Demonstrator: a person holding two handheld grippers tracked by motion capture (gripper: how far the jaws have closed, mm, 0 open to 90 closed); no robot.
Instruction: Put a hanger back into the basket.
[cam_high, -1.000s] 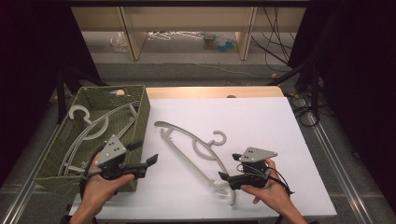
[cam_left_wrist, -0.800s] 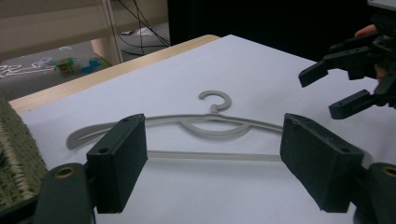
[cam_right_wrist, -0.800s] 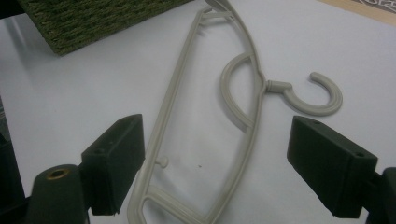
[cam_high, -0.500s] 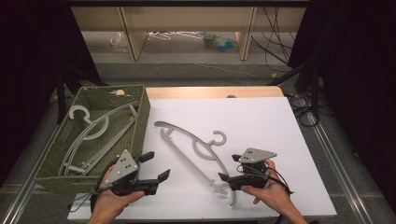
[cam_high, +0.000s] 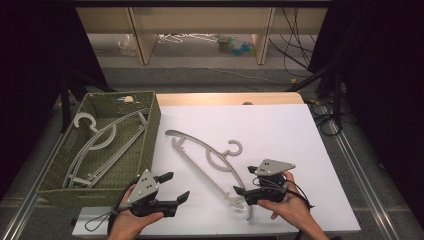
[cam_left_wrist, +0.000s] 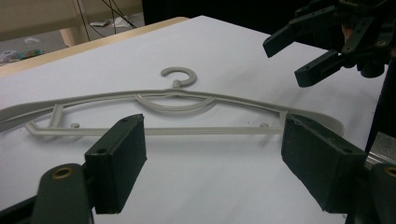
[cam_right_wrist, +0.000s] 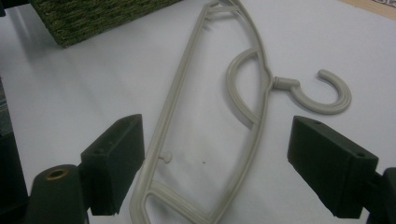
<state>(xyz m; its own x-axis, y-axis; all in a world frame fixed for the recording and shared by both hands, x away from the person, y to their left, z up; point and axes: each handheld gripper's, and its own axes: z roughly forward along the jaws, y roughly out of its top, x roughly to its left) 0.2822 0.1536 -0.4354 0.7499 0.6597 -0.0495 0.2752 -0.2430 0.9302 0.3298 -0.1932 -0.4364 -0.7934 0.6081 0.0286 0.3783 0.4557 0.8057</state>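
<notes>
A grey plastic hanger lies flat on the white bench, between the two grippers and touched by neither. In the high view it runs on a slant from its upper end near the basket down to its lower end just in front of the right gripper, with its hook curling out toward the far right. In the left gripper view the hanger lies broadside across the bench beyond the jaws, hook pointing away.

The right gripper sits at the near edge of the bench, held in the person's right hand, its jaws spread apart with nothing gripped. In the right gripper view the near end of the hanger lies on the bench between and below the two jaws, close to the left one, with no pad pressing on it.

The left gripper is held in the left hand low over the near left part of the bench, just beside the basket's near corner. Its jaws have just been opening and stand wide, with nothing between them; they point toward the hanger.

A green woven basket stands at the left side of the bench. Another grey hanger lies inside it.
</notes>
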